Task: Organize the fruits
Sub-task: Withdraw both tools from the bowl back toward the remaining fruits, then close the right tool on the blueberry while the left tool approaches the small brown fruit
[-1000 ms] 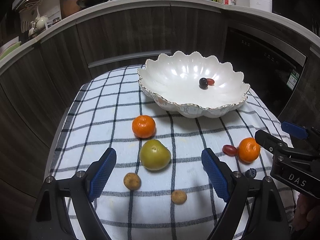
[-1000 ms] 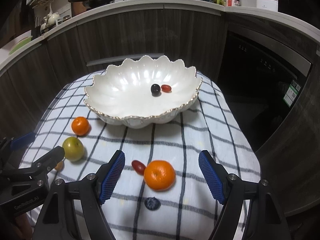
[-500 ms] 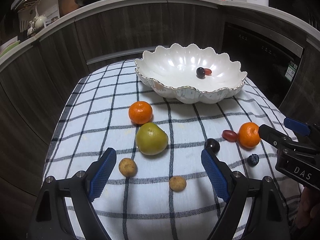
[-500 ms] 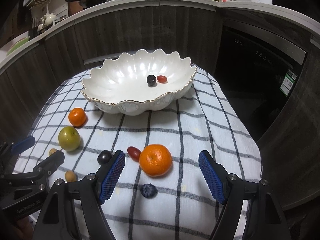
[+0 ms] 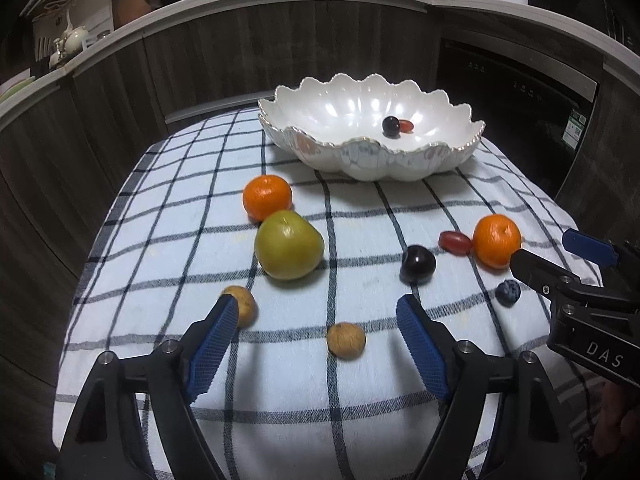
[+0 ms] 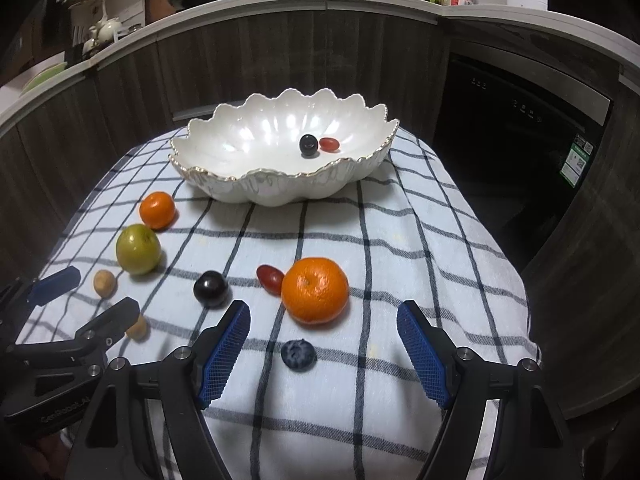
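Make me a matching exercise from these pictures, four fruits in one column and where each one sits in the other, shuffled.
Things:
1. green fruit
2. blueberry
3. red grape
4. tan round fruit

Places:
A. inside the white bowl
B. between the left gripper fingers
C. beside an orange on the cloth's left
D. just ahead of the right gripper, near the big orange

Pairs: 1-C, 2-D, 3-A, 4-B

Black gripper (image 5: 316, 312) frames carry blue ribbed pads (image 5: 420, 346).

Fruit lay before the bowl (image 6: 256, 184).
Two grapes (image 6: 309, 145) sat in it; a mandarin (image 6: 315, 290) lay behind the blueberry (image 6: 298, 355).
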A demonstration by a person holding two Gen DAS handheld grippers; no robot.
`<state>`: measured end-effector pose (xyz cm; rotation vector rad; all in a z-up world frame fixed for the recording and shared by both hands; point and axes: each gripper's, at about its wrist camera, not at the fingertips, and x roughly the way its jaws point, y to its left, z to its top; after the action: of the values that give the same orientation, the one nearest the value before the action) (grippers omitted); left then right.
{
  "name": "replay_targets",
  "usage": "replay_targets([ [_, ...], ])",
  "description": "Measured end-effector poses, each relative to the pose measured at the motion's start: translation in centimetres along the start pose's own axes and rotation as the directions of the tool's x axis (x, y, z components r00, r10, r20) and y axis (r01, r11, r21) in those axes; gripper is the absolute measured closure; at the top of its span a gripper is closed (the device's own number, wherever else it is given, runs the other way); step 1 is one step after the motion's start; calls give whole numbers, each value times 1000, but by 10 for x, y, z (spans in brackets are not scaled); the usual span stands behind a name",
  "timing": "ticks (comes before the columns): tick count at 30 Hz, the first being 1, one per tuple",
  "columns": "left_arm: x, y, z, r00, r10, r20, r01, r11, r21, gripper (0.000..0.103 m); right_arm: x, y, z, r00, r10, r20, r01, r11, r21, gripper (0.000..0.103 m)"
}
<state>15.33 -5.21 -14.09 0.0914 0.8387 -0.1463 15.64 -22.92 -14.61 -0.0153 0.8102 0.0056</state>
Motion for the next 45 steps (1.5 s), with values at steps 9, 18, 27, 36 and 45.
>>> replay_targets([
  [9, 9, -4, -11, 1000, -11, -17, 11, 1000, 21, 37, 4, 6, -10, 1000, 11, 5, -11, 999, -38, 30],
  [18, 15, -5, -14, 999, -23, -26, 24, 999, 28, 46, 14, 7, -15, 999, 40, -26, -41, 998, -40, 43],
  [27, 19, -5, -17, 999, -20, -32, 21, 999, 35, 48, 17, 8, -18, 997, 61, -45, -63, 997, -39, 53],
  [36, 21, -7, -18, 998, -34, -45, 36, 999, 40, 58, 22, 7, -19, 995, 72, -65, -74, 997, -33, 60],
  [45, 22, -7, -18, 997, -51, -49, 53, 998, 33, 64, 27, 7, -22, 993, 84, -83, -87, 996, -28, 69],
])
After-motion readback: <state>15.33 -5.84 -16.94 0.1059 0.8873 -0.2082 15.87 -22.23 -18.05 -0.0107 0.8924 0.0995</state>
